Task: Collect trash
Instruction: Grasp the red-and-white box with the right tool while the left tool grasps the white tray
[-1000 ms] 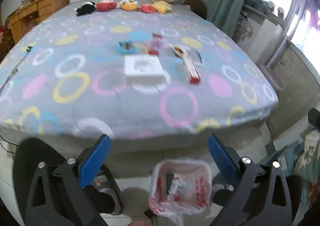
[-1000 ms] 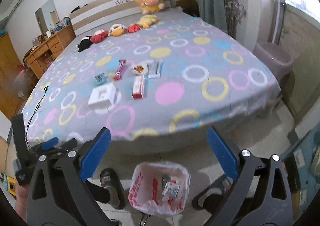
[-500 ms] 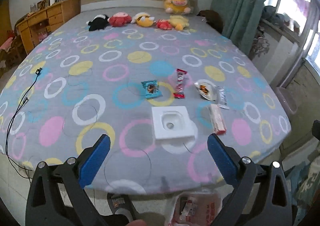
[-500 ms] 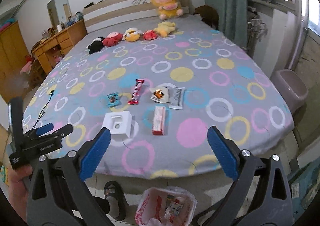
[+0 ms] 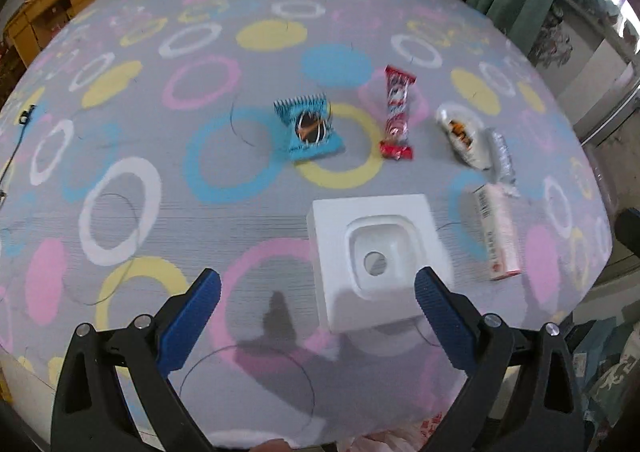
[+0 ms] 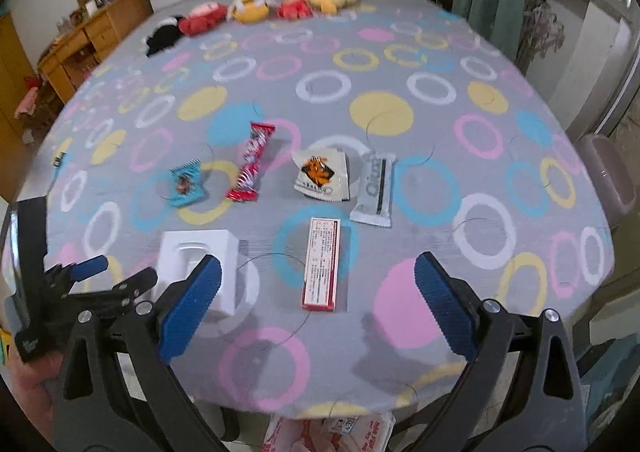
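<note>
We hold both grippers above a bed (image 5: 120,132) with a ring-patterned cover. The left gripper (image 5: 316,296) and right gripper (image 6: 316,284) have fingers spread wide, empty. A white box (image 5: 376,256) sits near the bed's front edge. Behind it lie a blue wrapper (image 5: 308,128) and a red wrapper (image 5: 397,112); beside it, a red-and-white carton (image 6: 322,264). A trash bag (image 6: 332,432) sits below the edge.

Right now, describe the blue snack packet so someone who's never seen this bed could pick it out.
On the ring-patterned bedspread, trash lies in a row near the foot edge. The blue snack packet is leftmost, beside the long red wrapper. It alone is small, square and blue, with zigzag edges.
</note>
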Demonstrator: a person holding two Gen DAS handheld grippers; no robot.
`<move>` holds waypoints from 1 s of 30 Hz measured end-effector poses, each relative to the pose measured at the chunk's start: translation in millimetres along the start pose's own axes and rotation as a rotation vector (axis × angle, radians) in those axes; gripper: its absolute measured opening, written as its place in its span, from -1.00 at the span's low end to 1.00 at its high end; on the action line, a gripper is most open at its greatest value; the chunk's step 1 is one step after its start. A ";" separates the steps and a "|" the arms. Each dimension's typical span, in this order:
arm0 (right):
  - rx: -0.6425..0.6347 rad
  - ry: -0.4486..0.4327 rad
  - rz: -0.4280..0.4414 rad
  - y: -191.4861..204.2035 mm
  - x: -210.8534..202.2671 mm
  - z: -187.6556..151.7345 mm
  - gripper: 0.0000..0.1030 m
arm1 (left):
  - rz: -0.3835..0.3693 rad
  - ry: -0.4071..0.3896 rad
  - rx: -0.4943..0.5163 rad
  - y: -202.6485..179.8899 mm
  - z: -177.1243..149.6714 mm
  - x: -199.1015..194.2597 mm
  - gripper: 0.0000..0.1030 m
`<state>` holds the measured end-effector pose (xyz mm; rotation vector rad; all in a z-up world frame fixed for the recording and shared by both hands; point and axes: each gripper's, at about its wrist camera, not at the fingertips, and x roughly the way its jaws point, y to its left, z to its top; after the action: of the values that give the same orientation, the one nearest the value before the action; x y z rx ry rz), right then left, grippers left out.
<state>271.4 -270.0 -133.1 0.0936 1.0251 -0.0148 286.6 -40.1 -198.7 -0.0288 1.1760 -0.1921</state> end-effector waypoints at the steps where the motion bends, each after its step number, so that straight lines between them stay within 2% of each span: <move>1: 0.002 0.016 -0.003 0.2 10.4 0.1 0.84 | 0.003 0.010 -0.003 0.9 -0.3 6.1 0.84; 9: 0.031 0.126 -0.023 -4.1 81.3 -2.5 0.84 | -0.001 0.052 0.000 -0.1 1.5 36.3 0.84; 11: 0.037 0.150 -0.027 -5.8 92.1 -5.0 0.84 | 0.024 0.055 0.010 -1.2 0.2 42.2 0.84; 20: 0.031 0.217 -0.051 -6.5 123.2 -20.8 0.83 | 0.040 0.084 -0.027 1.2 2.4 62.0 0.84; 21: 0.029 0.223 -0.052 -6.2 125.8 -22.6 0.76 | 0.039 0.084 -0.030 2.2 2.2 63.1 0.84; 23: 0.014 0.233 -0.057 -4.0 129.6 -25.3 0.47 | 0.036 0.081 -0.041 4.3 1.9 63.7 0.84; 24: 0.002 0.239 -0.068 -2.8 131.9 -26.7 0.17 | 0.032 0.075 -0.044 4.7 2.3 63.1 0.84; 25: 0.000 0.242 -0.073 -2.4 132.8 -27.7 0.12 | 0.029 0.071 -0.046 5.1 1.7 62.8 0.83; 26: 0.004 0.238 -0.072 -2.4 132.6 -28.7 0.10 | 0.023 0.070 -0.052 4.7 2.6 63.6 0.70; 27: 0.007 0.234 -0.069 -2.2 132.1 -29.5 -0.01 | 0.019 0.068 -0.061 5.0 2.5 62.6 0.54; 28: 0.005 0.233 -0.068 -1.7 131.5 -30.1 -0.24 | 0.019 0.065 -0.063 5.6 2.7 60.9 0.43; 29: 0.001 0.233 -0.069 -0.9 131.0 -30.4 -0.37 | 0.012 0.064 -0.060 4.9 3.3 59.8 0.19; 30: -0.005 0.232 -0.077 0.0 129.9 -30.6 -0.37 | -0.010 0.064 -0.054 3.8 3.4 58.3 -0.01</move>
<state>312.7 -263.3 -259.9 0.0519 1.2598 -0.0729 311.8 -46.2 -251.1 -0.0763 1.2452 -0.1706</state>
